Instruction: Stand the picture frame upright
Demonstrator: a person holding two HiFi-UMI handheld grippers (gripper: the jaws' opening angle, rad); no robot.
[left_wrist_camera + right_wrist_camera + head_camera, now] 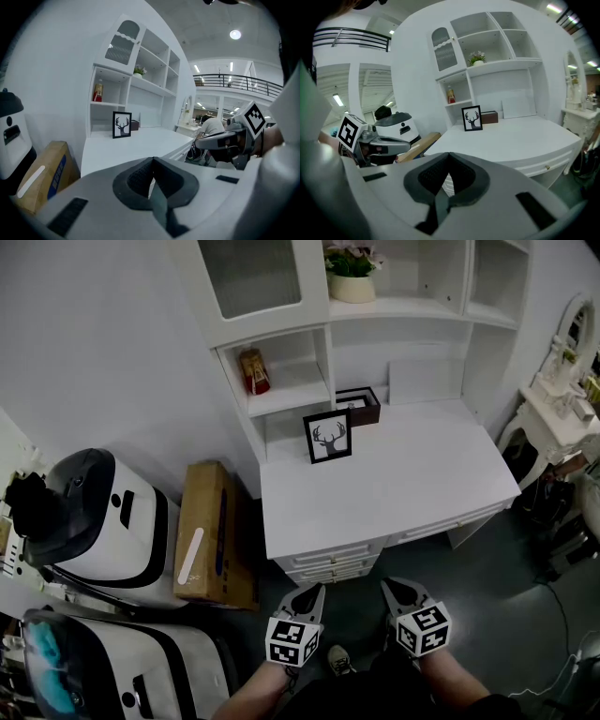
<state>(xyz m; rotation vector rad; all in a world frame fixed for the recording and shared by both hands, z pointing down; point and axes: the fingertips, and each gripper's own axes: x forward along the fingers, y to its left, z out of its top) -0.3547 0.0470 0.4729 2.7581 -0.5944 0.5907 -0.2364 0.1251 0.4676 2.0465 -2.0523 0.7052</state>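
The frame (328,436) already stands near the desk's (403,493) back left corner, just in front of a dark box (364,405). The likely risk is that a careless reach or a knock to the desk tips it flat. The left tool (312,594) and right tool (394,587) are clenched on nothing, off the front edge. The frame is thin and black-rimmed, showing an antlered deer on white.

A white desk (412,474) is standing against the grey wall (94,352), shelves (403,307) rising above it, dark floor (497,587) stretching in front of it.
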